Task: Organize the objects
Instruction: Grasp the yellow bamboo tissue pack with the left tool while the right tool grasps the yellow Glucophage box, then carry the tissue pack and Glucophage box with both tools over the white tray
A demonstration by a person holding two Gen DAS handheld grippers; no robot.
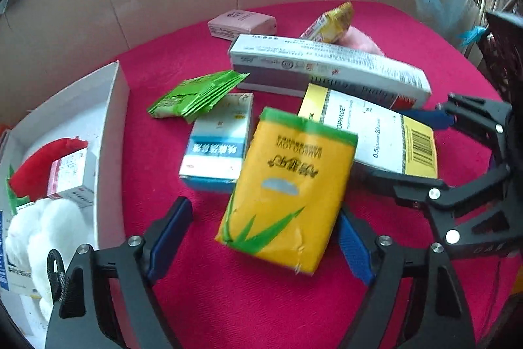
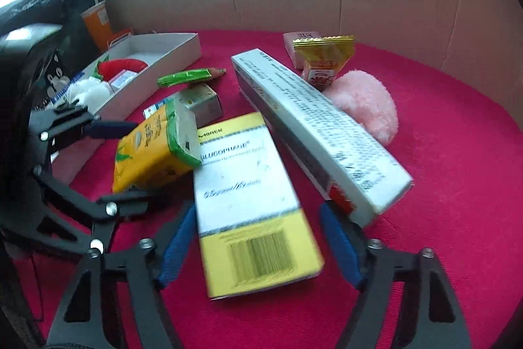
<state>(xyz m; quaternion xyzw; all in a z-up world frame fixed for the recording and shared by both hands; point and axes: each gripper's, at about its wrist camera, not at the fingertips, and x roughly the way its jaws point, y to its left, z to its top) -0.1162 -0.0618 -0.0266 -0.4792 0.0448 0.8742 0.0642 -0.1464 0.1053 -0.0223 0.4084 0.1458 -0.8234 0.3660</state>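
Note:
A yellow tissue pack with green trim (image 1: 287,185) lies tilted between the open fingers of my left gripper (image 1: 261,237); it also shows in the right wrist view (image 2: 153,146). The right pad (image 1: 354,247) is at its edge, the left pad apart. My right gripper (image 2: 261,247) is open around the barcode end of a yellow-and-white Glucophage box (image 2: 251,208), which also shows in the left wrist view (image 1: 376,133). A long white box (image 2: 320,126) leans across beside it.
A white tray (image 1: 111,107) at the left holds a red plush, a small box and white fluff. On the red cloth (image 1: 228,300) lie green sachets (image 1: 199,94), a blue-white box (image 1: 219,143), a pink box (image 1: 242,23), a yellow snack packet (image 2: 323,61) and a pink plush (image 2: 366,103). Cardboard walls stand behind.

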